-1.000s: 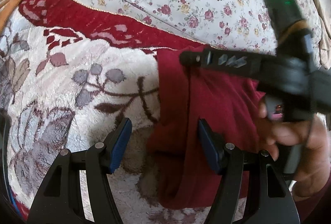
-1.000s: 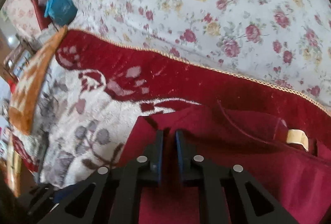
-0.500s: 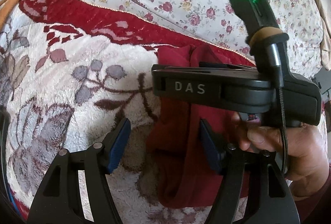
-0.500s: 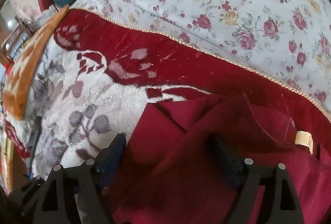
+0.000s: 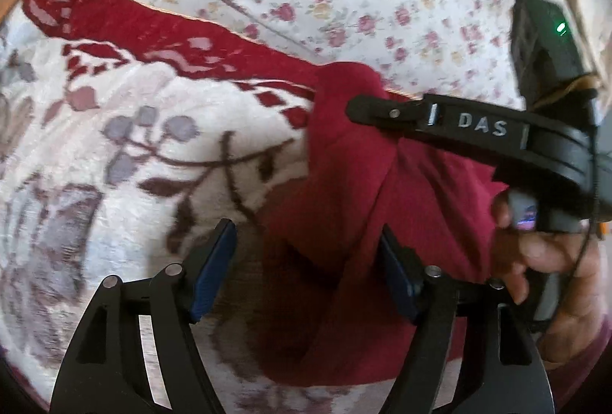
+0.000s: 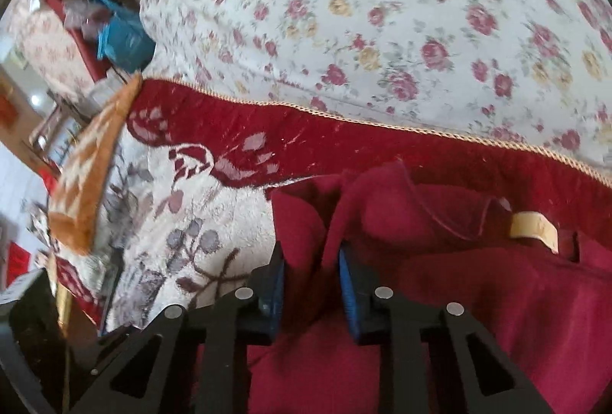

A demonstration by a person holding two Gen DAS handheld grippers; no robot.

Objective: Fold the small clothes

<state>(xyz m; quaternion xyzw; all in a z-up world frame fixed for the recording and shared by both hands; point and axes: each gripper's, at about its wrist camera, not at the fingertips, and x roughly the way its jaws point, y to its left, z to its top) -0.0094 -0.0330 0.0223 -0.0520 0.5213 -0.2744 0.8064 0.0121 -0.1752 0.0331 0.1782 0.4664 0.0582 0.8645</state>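
Two grippers over one dark red garment (image 6: pixel 440 284) on the plush patterned blanket (image 5: pixel 126 161).
Right gripper (image 6: pixel 311 278): jaws just closed, pinching a raised fold of it. Left gripper (image 5: pixel 306 272): jaws wide apart, straddling its near edge, pads clear of cloth.

Floral bedsheet (image 6: pixel 382 12), red-bordered plush blanket (image 5: pixel 126 161)

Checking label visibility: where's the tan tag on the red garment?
Right wrist view, right of centre: the tan tag sits on the red garment, just below the blanket's red border, right of the right tool.
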